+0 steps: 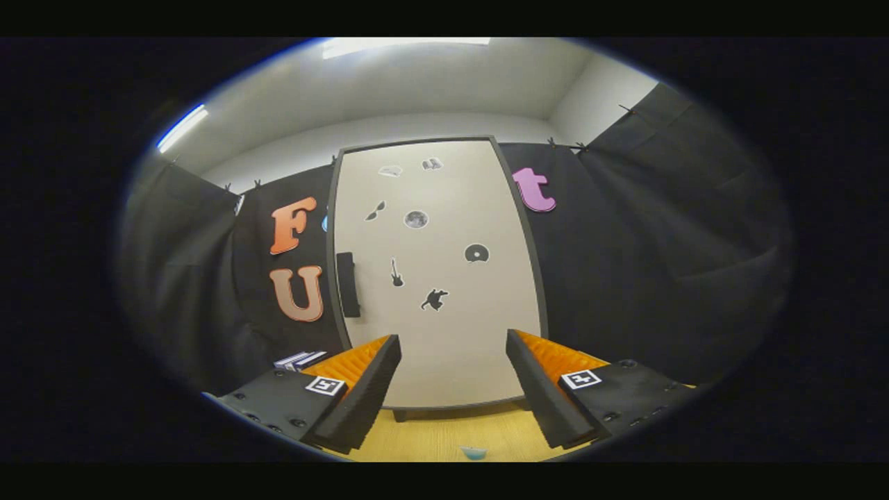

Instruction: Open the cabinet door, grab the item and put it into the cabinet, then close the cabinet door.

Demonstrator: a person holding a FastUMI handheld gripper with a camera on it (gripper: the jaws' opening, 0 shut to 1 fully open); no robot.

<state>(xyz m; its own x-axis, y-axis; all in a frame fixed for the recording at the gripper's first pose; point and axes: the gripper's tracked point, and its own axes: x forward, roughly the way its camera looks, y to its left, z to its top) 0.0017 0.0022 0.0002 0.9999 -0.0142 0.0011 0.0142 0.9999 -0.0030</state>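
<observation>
So the gripper [453, 351] is held wide open with nothing between its fingers. Straight beyond them the cabinet [436, 278] is seen standing on the wooden counter [444, 434], door shut, a dark handle [347, 284] fixed near its left edge and little black stickers [416, 219] dotted over it. A small light-blue item [474, 452] is spotted on the counter, low between the fingers and closer than the cabinet. Some books [298, 360] are stacked off left of the cabinet.

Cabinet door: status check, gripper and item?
Gripper open, holding nothing. Cabinet door shut, handle beyond the fingers. Small blue item on the table between the fingers. Nothing in the way.
</observation>
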